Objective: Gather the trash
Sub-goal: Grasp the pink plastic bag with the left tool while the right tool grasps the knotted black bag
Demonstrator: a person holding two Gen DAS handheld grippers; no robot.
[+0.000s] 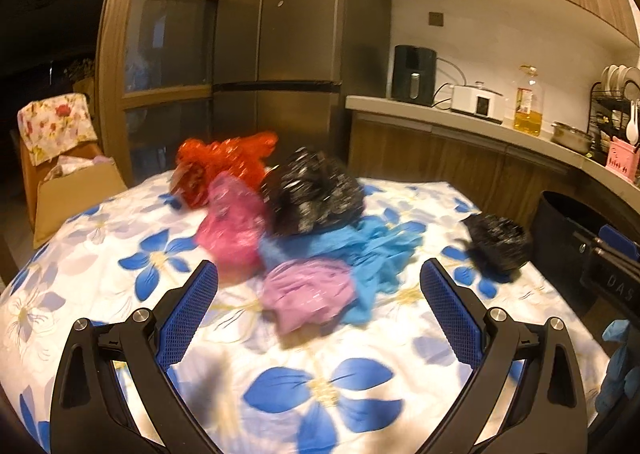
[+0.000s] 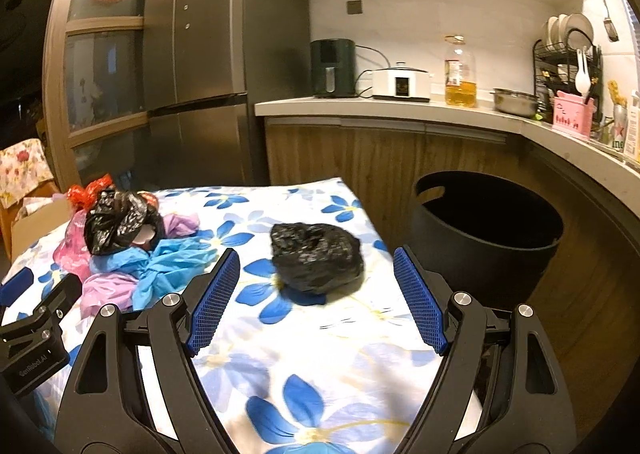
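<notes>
Two hand-held grippers, left (image 1: 318, 278) and right (image 2: 316, 268), both released, lone black bag (image 2: 316, 258) ahead, bin (image 2: 486, 230) beside table (image 2: 304, 354)

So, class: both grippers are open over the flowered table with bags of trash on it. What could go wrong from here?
1. The small black bag lies near the table's edge; a nudge from the right gripper might push it off beside the bin.
2. The left gripper faces a tangled pile; closing on the purple bag may drag the blue bag along.
</notes>
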